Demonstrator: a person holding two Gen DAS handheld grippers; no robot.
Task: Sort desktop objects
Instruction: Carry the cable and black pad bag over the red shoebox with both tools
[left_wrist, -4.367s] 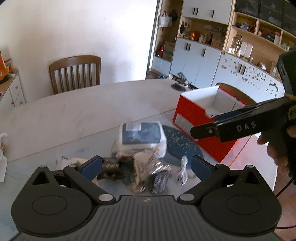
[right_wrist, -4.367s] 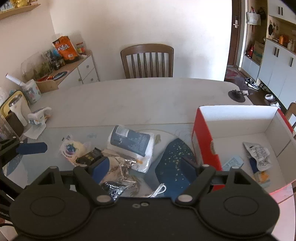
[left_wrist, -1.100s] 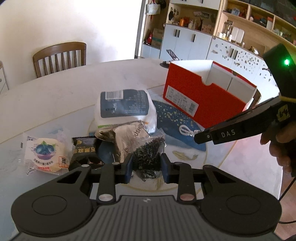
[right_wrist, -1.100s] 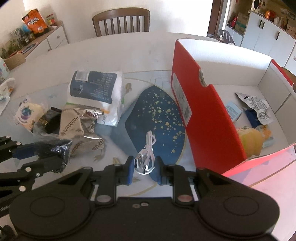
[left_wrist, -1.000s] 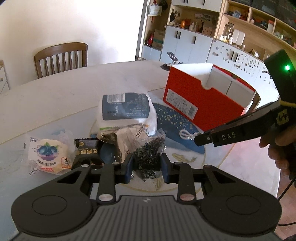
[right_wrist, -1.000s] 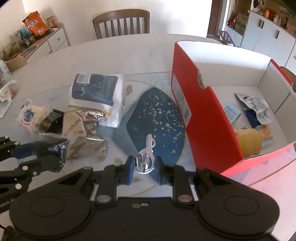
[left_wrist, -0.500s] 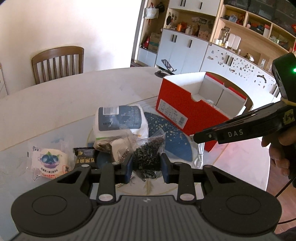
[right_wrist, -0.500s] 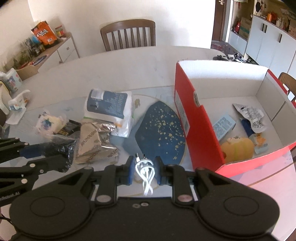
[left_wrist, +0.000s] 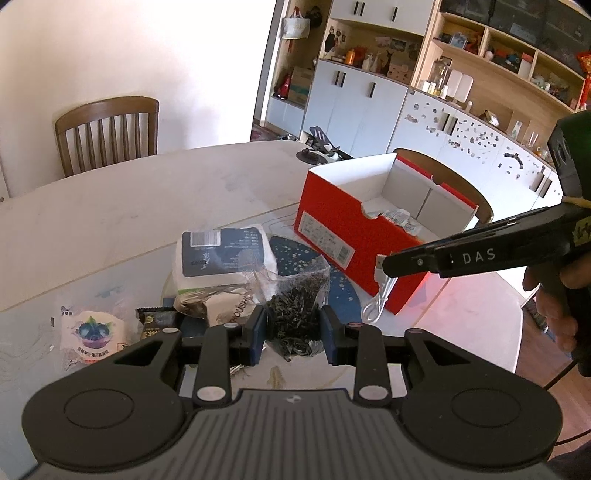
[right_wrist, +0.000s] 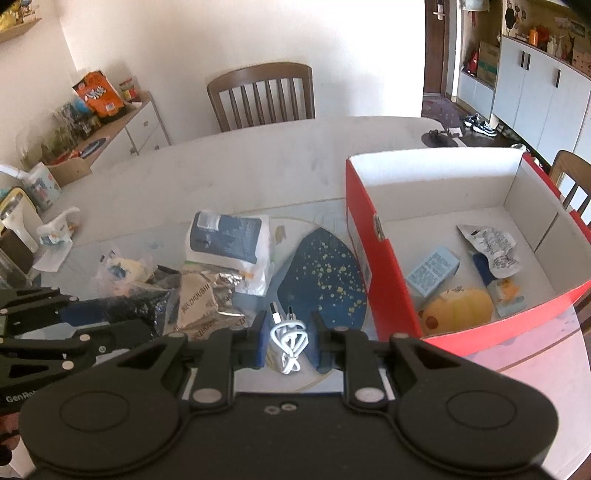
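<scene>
Both tongs have lifted, clamping tea bag (left_wrist: 295, 310) and cable (right_wrist: 289, 341).

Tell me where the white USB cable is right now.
The white USB cable is clamped in the right gripper, lifted above the blue speckled mat, just left of the red box.

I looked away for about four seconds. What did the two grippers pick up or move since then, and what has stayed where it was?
Both grippers were open over the pile; now the left gripper is shut on the clear bag of dark bits and the right gripper on the coiled white cable. Both things are lifted off the table. The red box, blue-and-white pack and blue mat stayed put.
</scene>
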